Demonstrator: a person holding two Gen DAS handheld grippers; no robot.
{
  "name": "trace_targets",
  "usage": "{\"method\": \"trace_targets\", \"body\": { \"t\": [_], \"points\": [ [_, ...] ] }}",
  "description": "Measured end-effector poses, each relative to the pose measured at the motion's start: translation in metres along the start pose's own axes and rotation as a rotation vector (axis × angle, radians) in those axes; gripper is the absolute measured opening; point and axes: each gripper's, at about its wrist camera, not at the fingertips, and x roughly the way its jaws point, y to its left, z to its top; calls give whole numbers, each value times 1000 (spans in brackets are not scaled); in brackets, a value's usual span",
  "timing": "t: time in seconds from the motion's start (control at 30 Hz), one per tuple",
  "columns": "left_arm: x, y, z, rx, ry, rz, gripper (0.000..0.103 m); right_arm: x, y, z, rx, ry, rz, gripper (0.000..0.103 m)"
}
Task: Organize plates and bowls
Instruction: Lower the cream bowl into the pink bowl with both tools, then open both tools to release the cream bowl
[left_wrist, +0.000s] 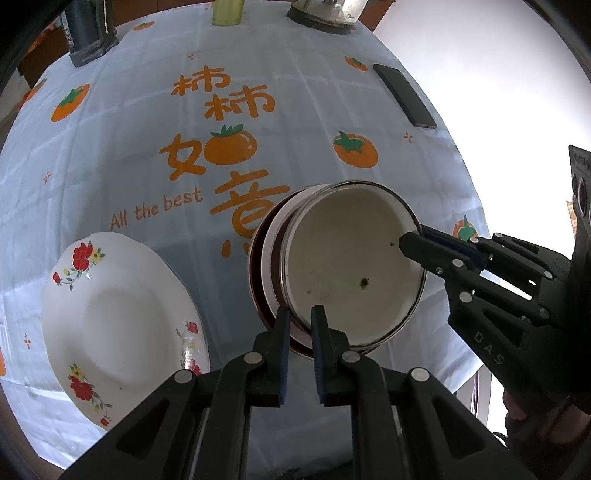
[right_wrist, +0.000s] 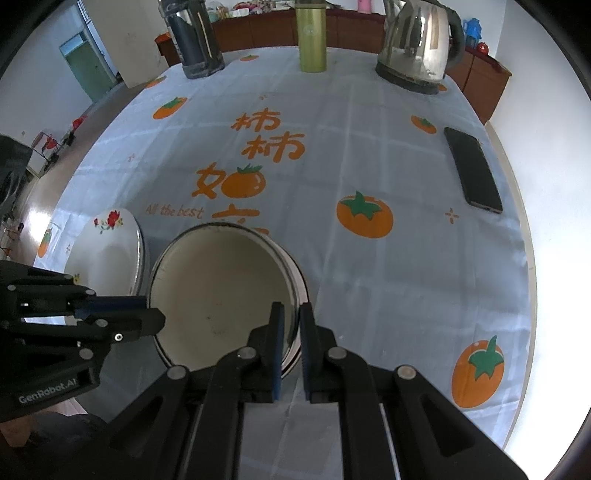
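Currently both claws are pinched on the enamel bowl (left_wrist: 351, 266): left gripper (left_wrist: 300, 321) clamps its near rim, right gripper (right_wrist: 291, 321) clamps the right rim, jaws nearly closed. Bowl sits nested in others mid-table. Floral plate (left_wrist: 118, 325) just left. Phone (right_wrist: 474, 170), kettle (right_wrist: 417, 48) far right.

Both tools are built alike. The left hand-held gripper (left_wrist: 300, 334) is matte black plastic, its two fingers lined on the inner faces with ribbed blue pads (left_wrist: 283, 365), and its linked bars are pinned with round silver rivets (left_wrist: 252, 357). The right hand-held gripper (right_wrist: 291, 334) has the same black bars, blue pads (right_wrist: 279, 354) and silver pins. Raised letters reading "DAS" (left_wrist: 489, 347) mark its side. White lettering, "GenRobot.AI" (right_wrist: 46, 392), runs along the body of the left one.
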Motion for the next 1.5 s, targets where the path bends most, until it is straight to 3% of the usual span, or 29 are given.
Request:
{"method": "trace_targets", "body": {
  "t": [1.5],
  "points": [
    [7,3,0,-6,42,-19,13,7,2,3,-31,26,-8,8]
  ]
}}
